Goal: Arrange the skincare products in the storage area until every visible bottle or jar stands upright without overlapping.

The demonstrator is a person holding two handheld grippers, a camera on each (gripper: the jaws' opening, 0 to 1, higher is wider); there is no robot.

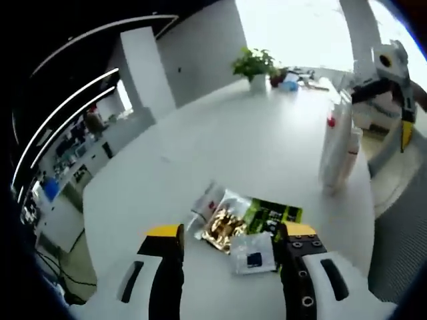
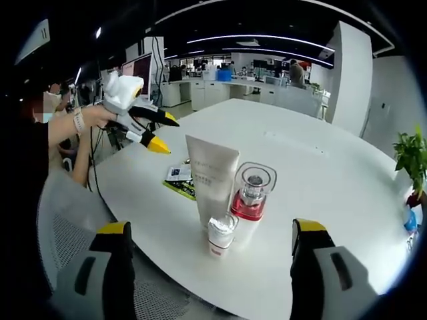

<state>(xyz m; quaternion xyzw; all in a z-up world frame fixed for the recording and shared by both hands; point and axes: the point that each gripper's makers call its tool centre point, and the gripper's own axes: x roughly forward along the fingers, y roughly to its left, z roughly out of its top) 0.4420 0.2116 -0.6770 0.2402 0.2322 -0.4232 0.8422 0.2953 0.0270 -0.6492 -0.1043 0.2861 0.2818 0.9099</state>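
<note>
Three skincare containers stand upright close together near the table edge: a white tube [image 2: 211, 177], a clear-capped bottle with a red collar [image 2: 252, 197] and a small white bottle with a red band [image 2: 221, 237]. My right gripper [image 2: 210, 230] is open just short of them, holding nothing. The same group [image 1: 337, 143] appears at the right of the left gripper view, with the right gripper [image 1: 404, 127] beyond it. My left gripper [image 1: 231, 233] is open above a pile of flat sachets [image 1: 230, 223], gold, green and white. A hand holds the left gripper [image 2: 163, 132] above those sachets [image 2: 181, 177].
The round white table [image 1: 233, 133] has a curved edge close to the bottles. A potted plant [image 1: 253, 67] and small items stand at its far side. A person sits at the left of the right gripper view. A mesh chair [image 2: 67, 220] is beside the table.
</note>
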